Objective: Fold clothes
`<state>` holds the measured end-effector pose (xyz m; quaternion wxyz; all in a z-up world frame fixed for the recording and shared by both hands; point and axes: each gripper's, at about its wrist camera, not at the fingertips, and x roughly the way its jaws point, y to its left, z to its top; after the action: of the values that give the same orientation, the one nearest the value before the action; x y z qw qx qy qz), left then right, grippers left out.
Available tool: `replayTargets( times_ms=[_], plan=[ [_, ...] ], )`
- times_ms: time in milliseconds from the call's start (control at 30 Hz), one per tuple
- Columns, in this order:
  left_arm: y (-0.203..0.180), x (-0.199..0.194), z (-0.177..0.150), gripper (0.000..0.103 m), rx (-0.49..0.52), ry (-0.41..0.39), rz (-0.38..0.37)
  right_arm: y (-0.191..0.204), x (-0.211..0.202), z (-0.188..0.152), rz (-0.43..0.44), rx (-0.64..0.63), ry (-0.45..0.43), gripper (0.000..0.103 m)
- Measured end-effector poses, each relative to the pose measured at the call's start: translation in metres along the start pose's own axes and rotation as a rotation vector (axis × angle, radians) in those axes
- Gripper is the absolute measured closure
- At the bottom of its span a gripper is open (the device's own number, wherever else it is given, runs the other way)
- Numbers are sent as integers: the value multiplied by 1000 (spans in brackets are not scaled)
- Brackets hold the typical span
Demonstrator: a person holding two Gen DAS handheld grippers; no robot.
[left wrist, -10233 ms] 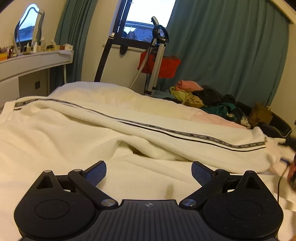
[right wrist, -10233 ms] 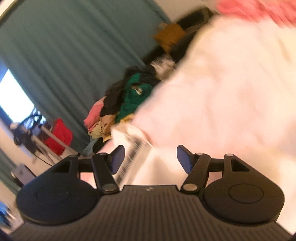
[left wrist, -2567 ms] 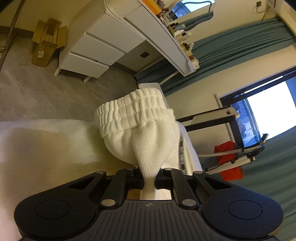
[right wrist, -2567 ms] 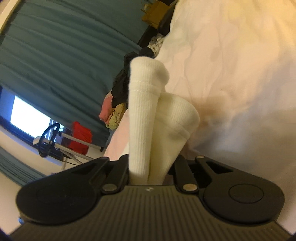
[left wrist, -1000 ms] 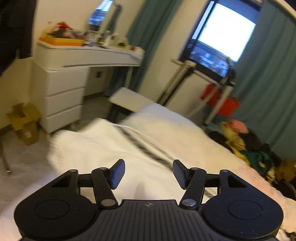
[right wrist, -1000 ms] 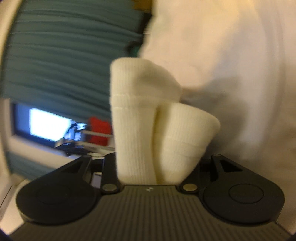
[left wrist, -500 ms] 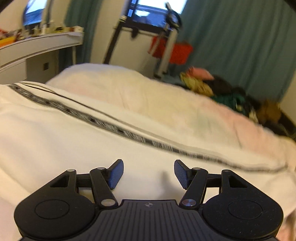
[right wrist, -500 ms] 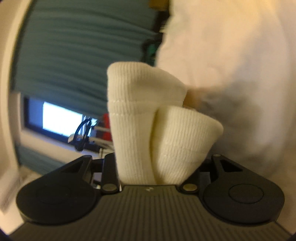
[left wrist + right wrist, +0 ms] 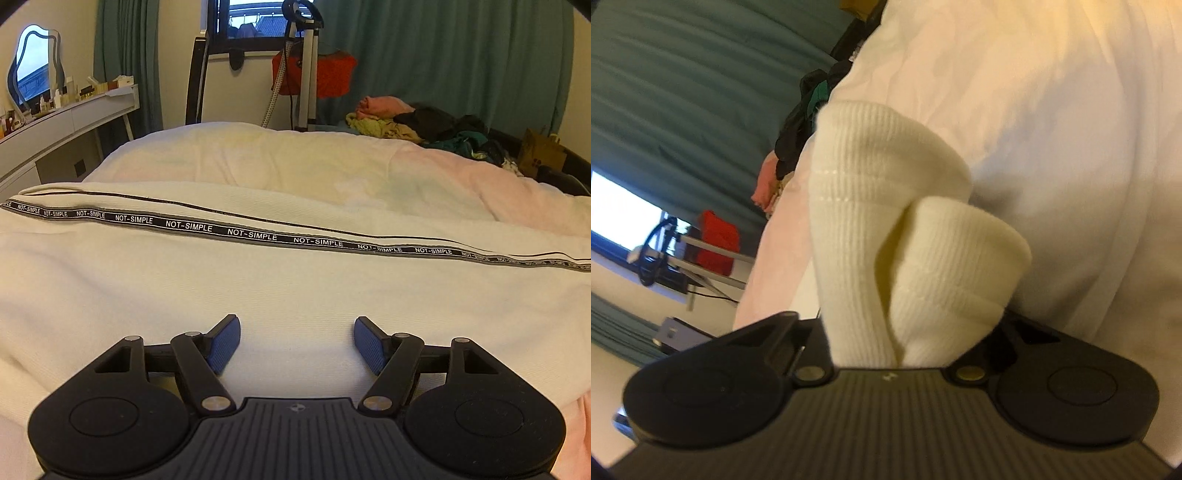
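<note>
Now your left gripper [image 9: 297, 341], having let go of the waistband, hovers over the trousers [image 9: 258, 280] on the bed [image 9: 295, 162], fingers spreading; your right gripper [image 9: 905, 332] tightens its pinch on the cuffs [image 9: 905, 236]

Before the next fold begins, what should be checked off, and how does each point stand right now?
1. Right gripper has the garment: ok. Its jaws are closing on the ribbed cuffs, bunched between them.
2. Left gripper is free: ok. Its jaws are opening, with nothing between them.
3. Left gripper is over the cream trousers: ok, though contact with the cloth cannot be told.
4. Trousers lie flat: ok. The lettered stripe runs in a smooth line with no big wrinkles.
5. Room to fold on the bed: ok. The clothes pile sits at the far end.
6. Waistband end: cannot tell, out of view.
</note>
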<state>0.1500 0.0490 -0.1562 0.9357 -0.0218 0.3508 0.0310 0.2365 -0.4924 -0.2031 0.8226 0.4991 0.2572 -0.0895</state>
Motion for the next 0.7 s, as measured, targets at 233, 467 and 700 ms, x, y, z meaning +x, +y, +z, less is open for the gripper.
replayTargets(
  times_ms=[233,467,700],
  plan=[
    [4,-6,3,31,-19,10,-6,68,-8,-14,-79,-343,-179,88],
    [17,-17,11,31,-94,3,-50,152,-42,-71,-80,-706,-377,89],
    [69,-57,30,31,-294,-102,-81,225,-37,-223,94,-1192,-426,89]
  ],
)
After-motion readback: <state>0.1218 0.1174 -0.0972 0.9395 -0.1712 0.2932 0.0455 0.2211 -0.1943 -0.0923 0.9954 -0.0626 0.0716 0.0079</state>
